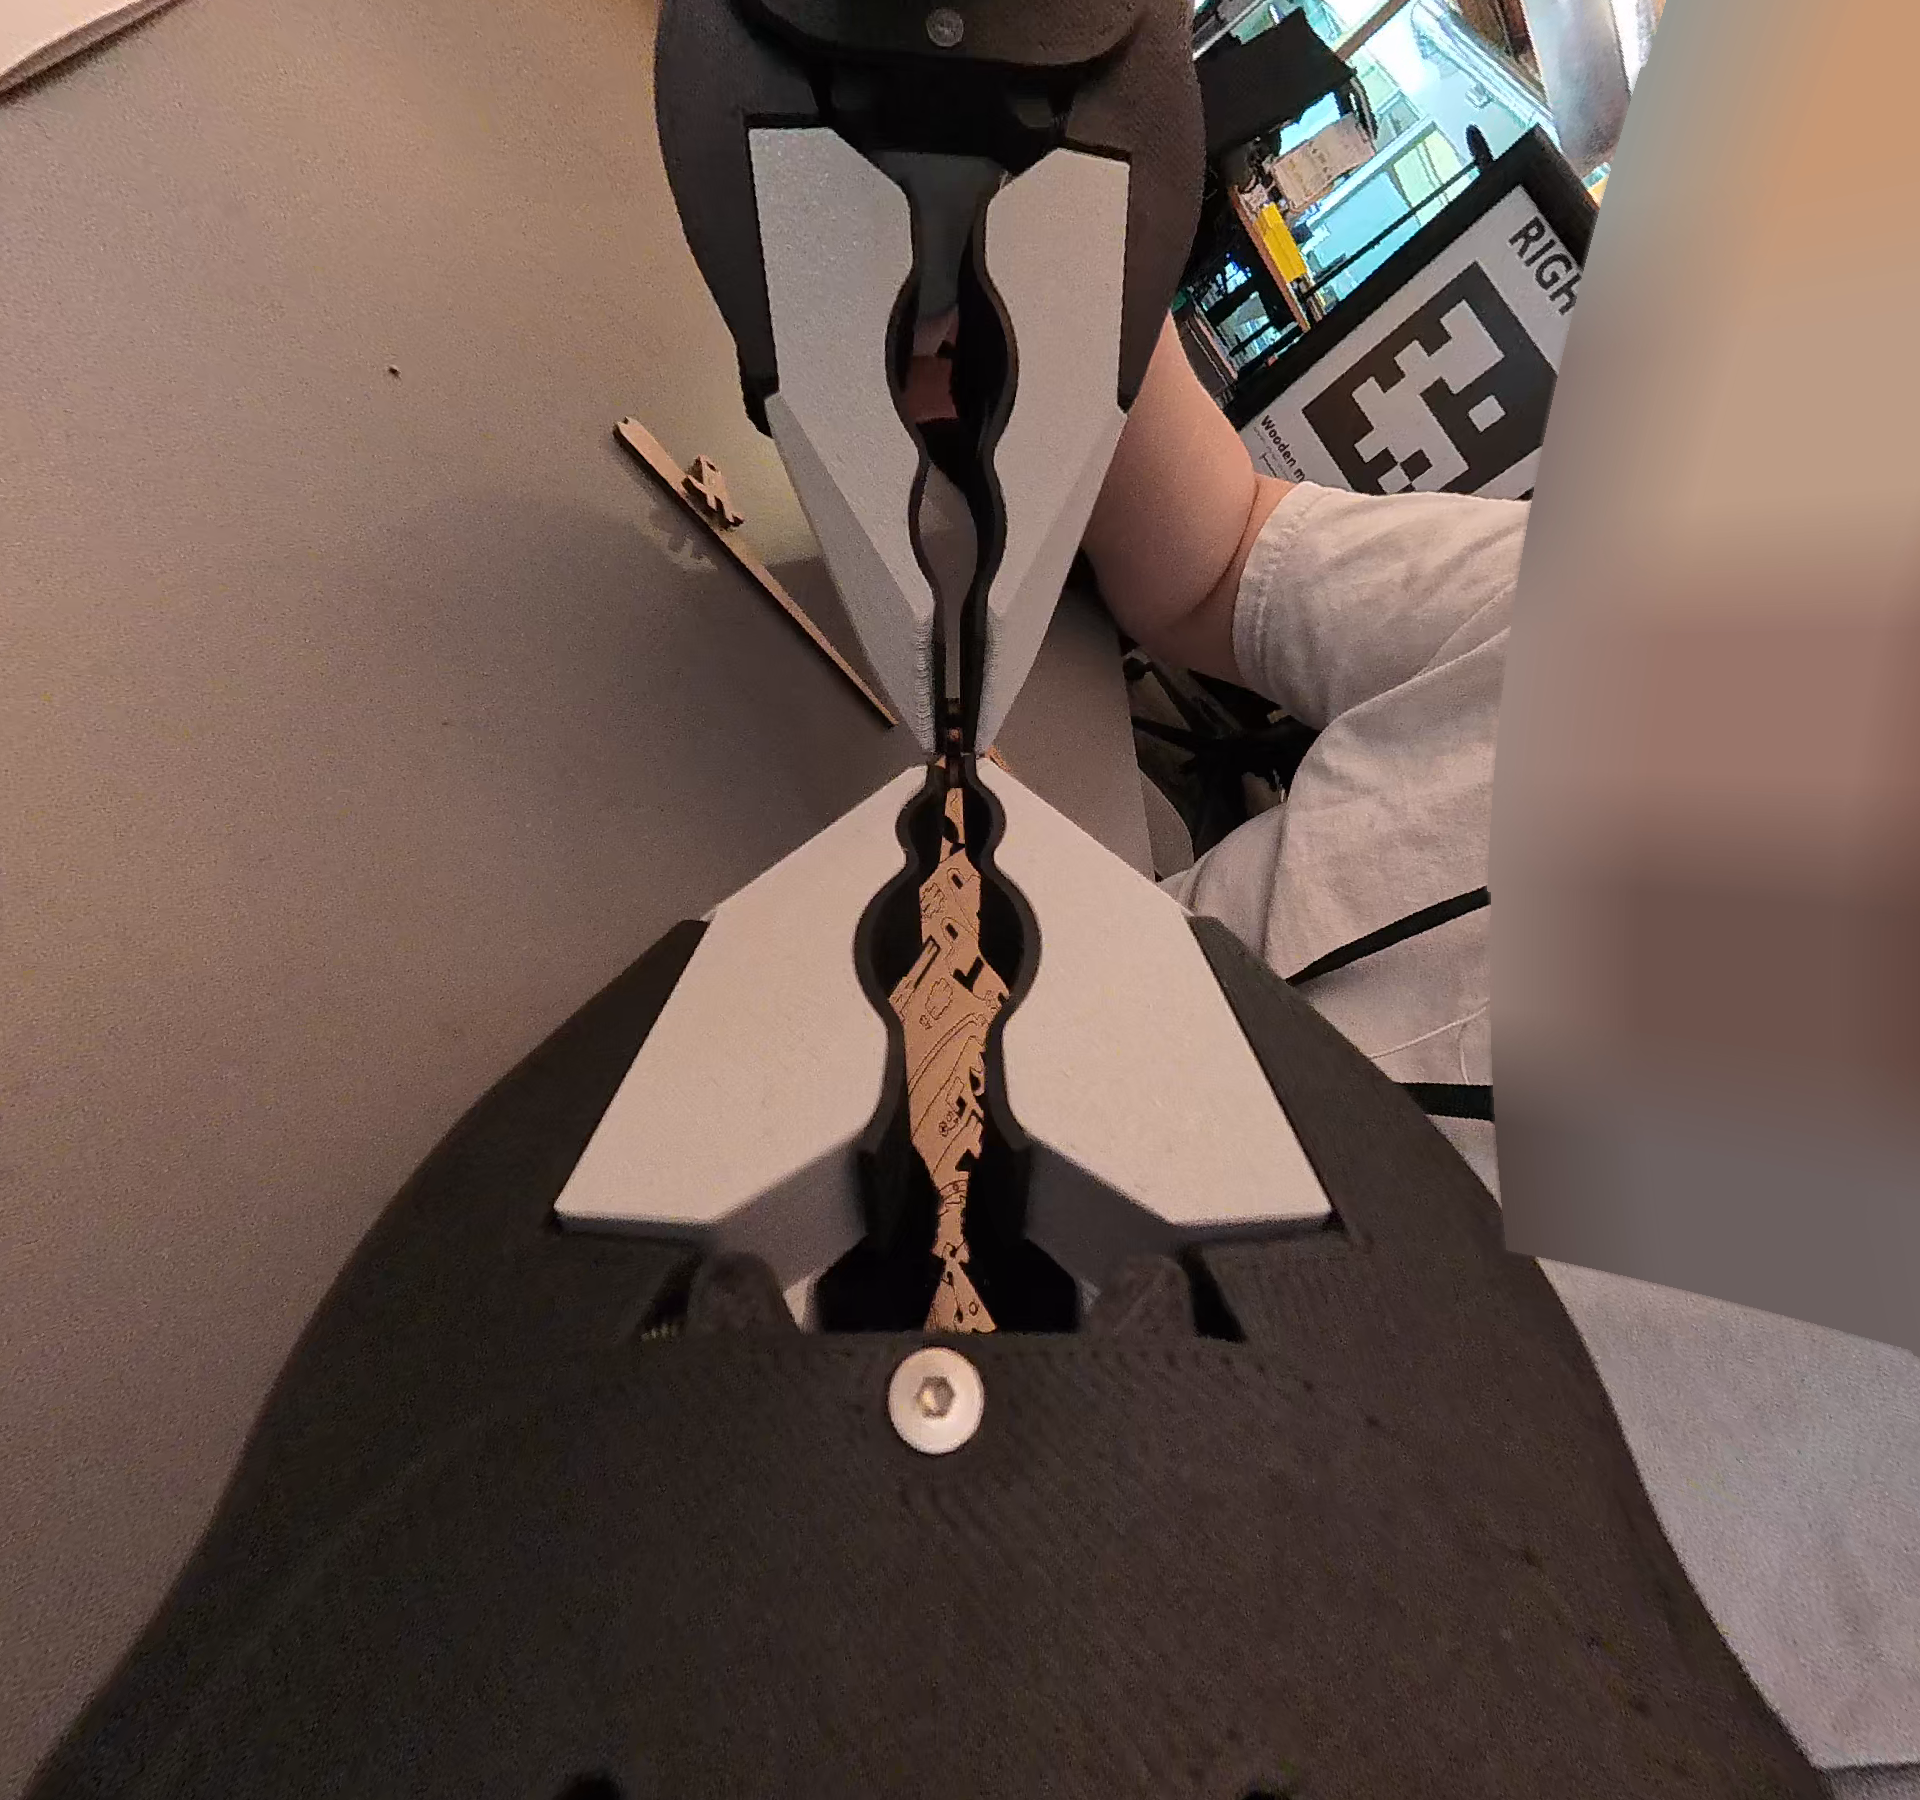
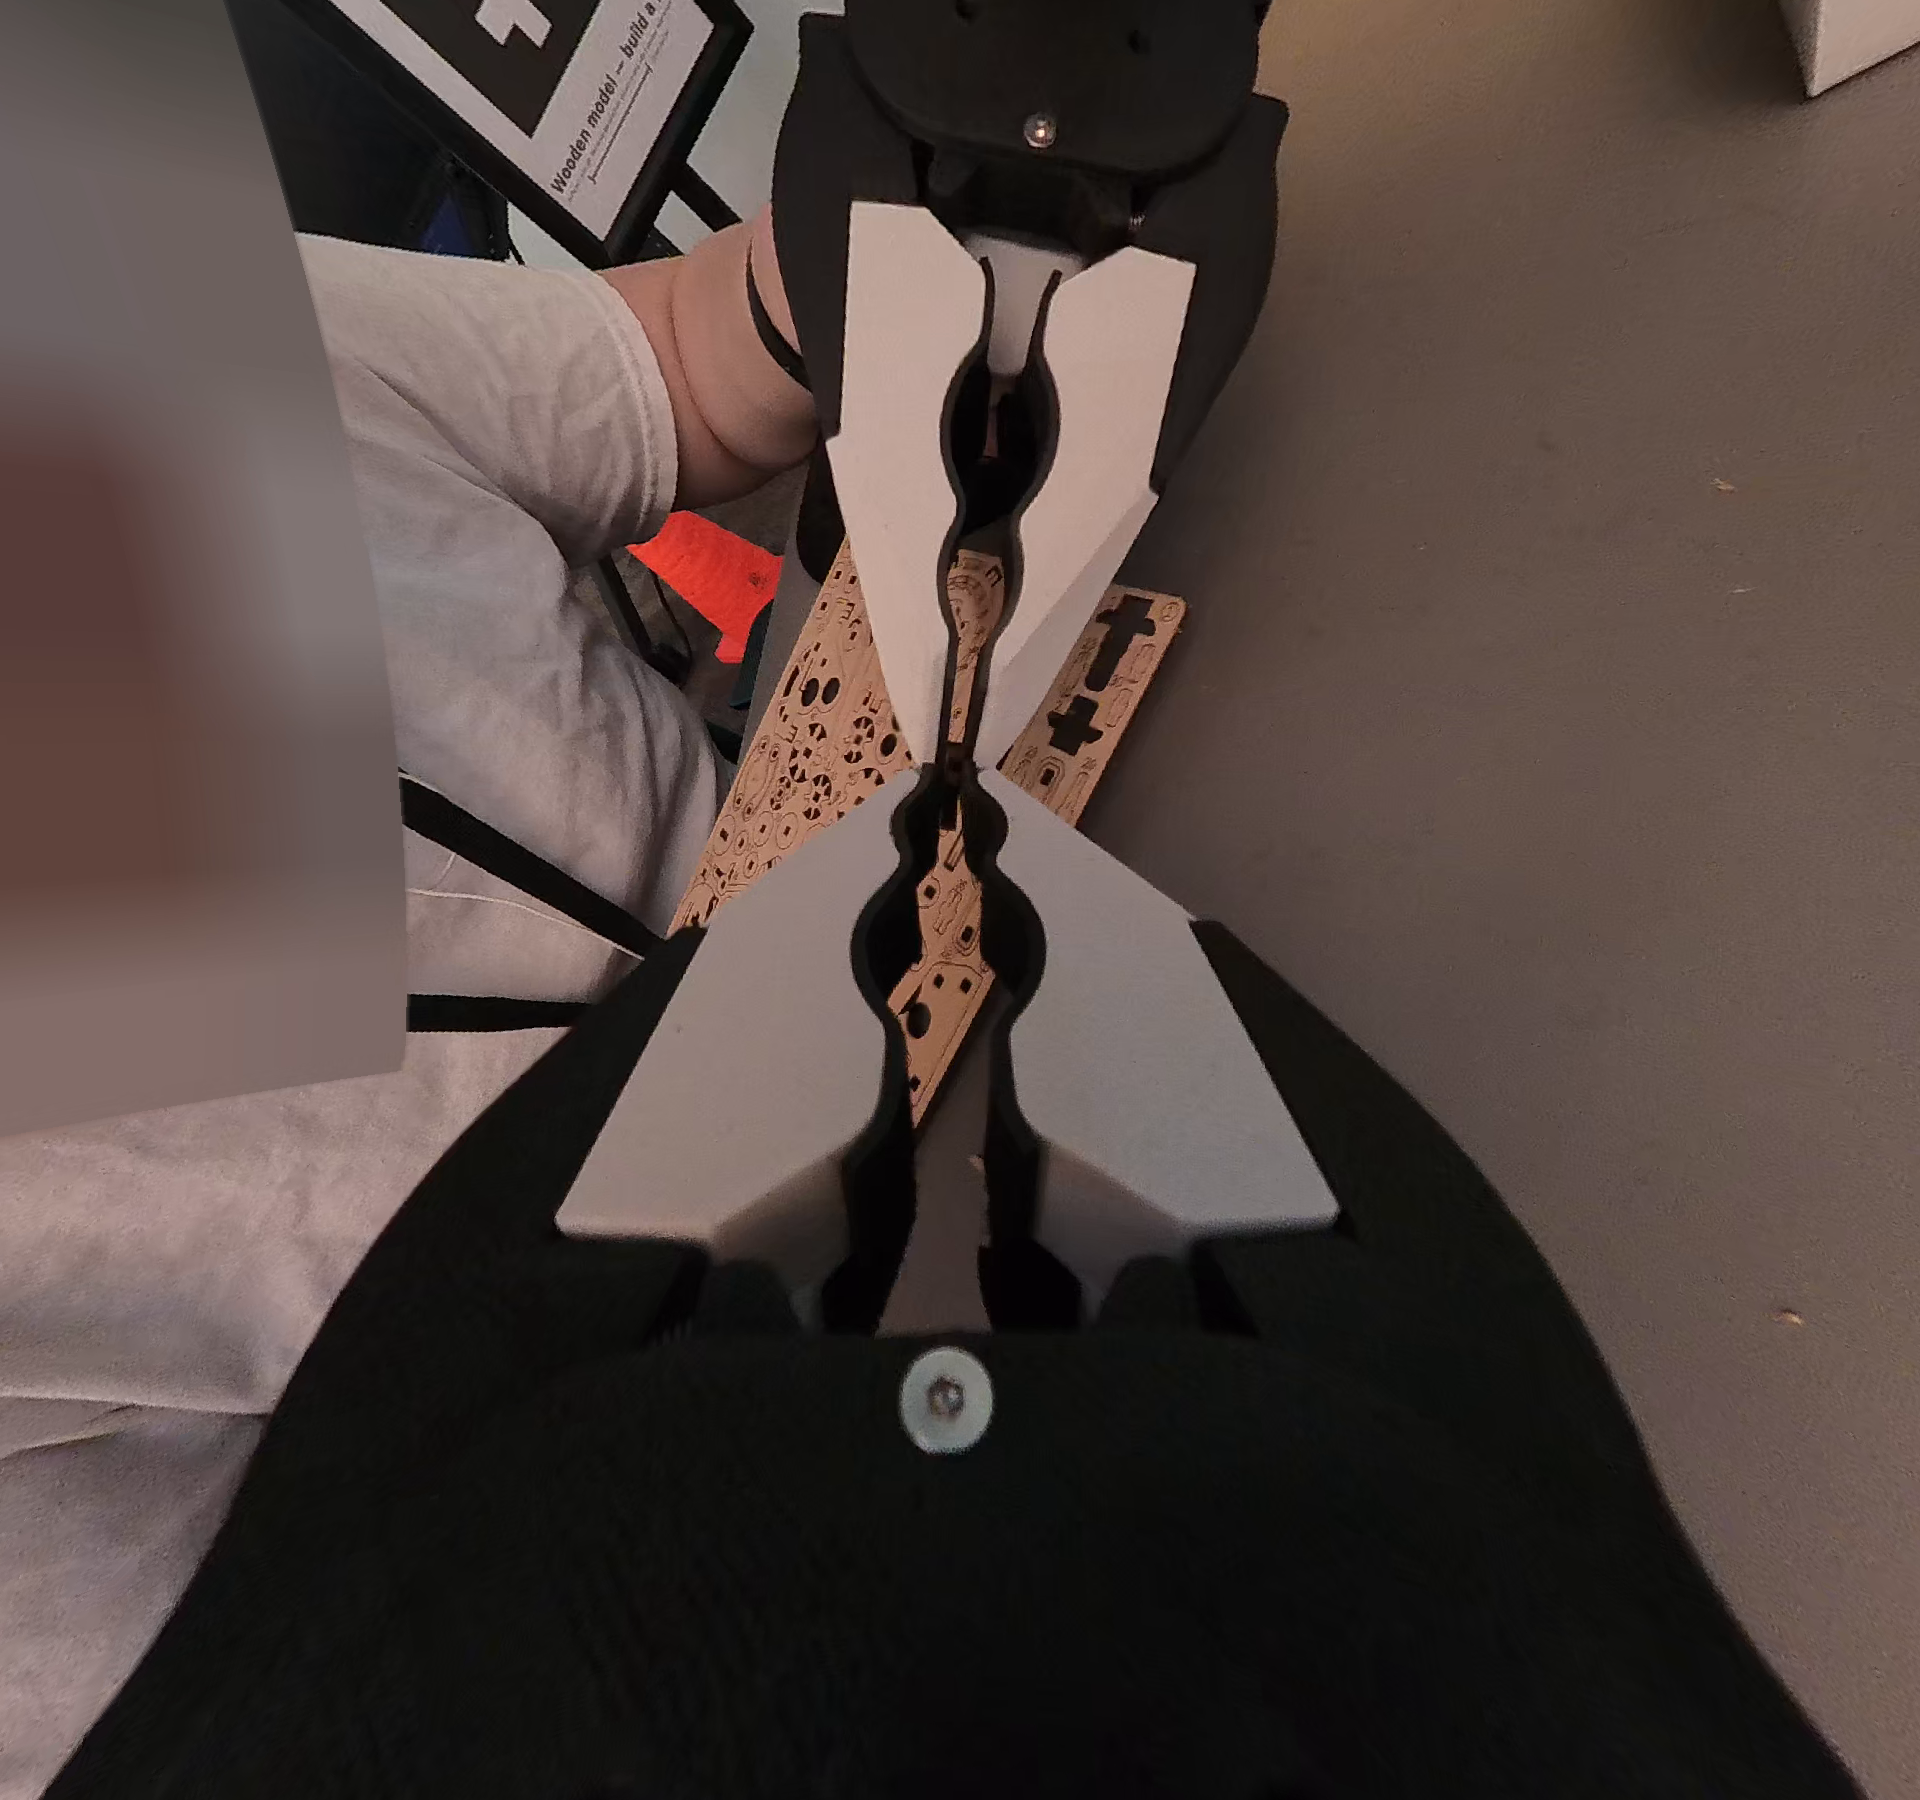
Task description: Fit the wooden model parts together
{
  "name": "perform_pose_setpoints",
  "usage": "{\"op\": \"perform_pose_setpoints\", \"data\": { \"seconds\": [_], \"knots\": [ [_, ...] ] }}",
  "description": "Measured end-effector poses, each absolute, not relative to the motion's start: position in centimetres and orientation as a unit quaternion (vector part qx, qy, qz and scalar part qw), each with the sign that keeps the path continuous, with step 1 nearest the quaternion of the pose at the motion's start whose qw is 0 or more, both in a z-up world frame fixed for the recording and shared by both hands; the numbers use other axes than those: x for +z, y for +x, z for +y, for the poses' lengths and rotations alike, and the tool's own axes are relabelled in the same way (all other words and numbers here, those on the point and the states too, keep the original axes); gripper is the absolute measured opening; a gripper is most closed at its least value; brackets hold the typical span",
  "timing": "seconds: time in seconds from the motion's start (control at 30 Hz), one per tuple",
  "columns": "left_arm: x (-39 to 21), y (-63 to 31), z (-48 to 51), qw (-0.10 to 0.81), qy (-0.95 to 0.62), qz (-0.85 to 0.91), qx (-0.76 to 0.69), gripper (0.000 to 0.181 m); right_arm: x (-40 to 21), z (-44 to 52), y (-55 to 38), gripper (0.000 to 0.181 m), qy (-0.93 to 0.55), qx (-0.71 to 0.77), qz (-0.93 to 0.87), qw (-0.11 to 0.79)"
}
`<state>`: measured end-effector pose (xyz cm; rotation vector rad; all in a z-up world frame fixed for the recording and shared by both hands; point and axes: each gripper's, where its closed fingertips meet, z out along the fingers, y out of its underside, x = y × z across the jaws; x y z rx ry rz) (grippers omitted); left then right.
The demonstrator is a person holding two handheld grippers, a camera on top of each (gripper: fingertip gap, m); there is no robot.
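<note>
Wooden, the laser-cut parts sheet (image 2: 1091, 701) lay flat on the grey table (image 2: 1558, 711) beneath both tools, while left gripper (image 1: 951, 763) and right gripper (image 2: 951, 774), meeting tip to tip, pinched one tiny dark piece (image 1: 952, 737).

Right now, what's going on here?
A person holds both grippers tip to tip above the grey table. The left gripper and right gripper both look shut, and their tips meet. Whether a small part is pinched between them is too small to tell. A laser-cut wooden sheet lies on the table below them, and a loose wooden strip lies nearby.
</note>
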<state>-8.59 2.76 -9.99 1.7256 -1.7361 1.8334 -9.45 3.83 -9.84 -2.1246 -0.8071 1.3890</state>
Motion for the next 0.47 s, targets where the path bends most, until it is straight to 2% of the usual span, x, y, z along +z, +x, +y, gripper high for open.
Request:
{"op": "perform_pose_setpoints", "data": {
  "seconds": [0.13, 0.23, 0.37, 0.47],
  "knots": [
    [-9.8, -8.5, 2.7, 0.042, 0.559, -0.567, 0.604, 0.002, -9.7, 3.8, -9.4, 0.002, -0.775, 0.511, -0.289, 0.234],
    [-9.1, -8.3, 3.3, 0.029, 0.556, -0.553, 0.62, 0.011, -9.3, 4.5, -9.0, 0.001, -0.775, 0.523, -0.259, 0.243],
    [-7.8, -7.6, 5.2, -0.047, 0.555, -0.541, 0.63, 0.033, -8.3, 6.2, -8.3, 0.001, -0.765, 0.552, -0.189, 0.273],
    [-6.6, -7.4, 6.5, -0.129, 0.547, -0.549, 0.618, 0.036, -6.5, 7.5, -7.5, 0.001, -0.734, 0.594, -0.121, 0.306]
  ]
}}
